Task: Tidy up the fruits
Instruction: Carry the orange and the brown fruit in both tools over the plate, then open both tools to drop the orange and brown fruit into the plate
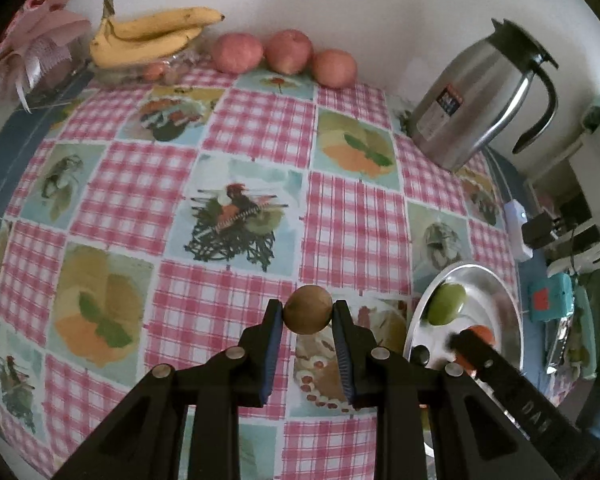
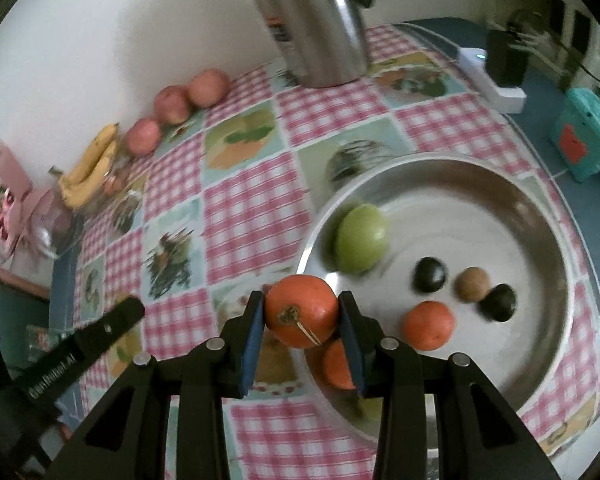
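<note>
Checked tablecloth (image 1: 148, 184) everywhere, bananas (image 1: 148, 38) and apples (image 1: 288, 50) along the wall. Left gripper (image 1: 308, 310) clamps a small brown fruit (image 1: 308, 308) above the cloth; right gripper (image 2: 302, 312) squeezes an orange persimmon (image 2: 300, 310) (stem facing us) at the steel bowl's rim (image 2: 420, 160).
</note>
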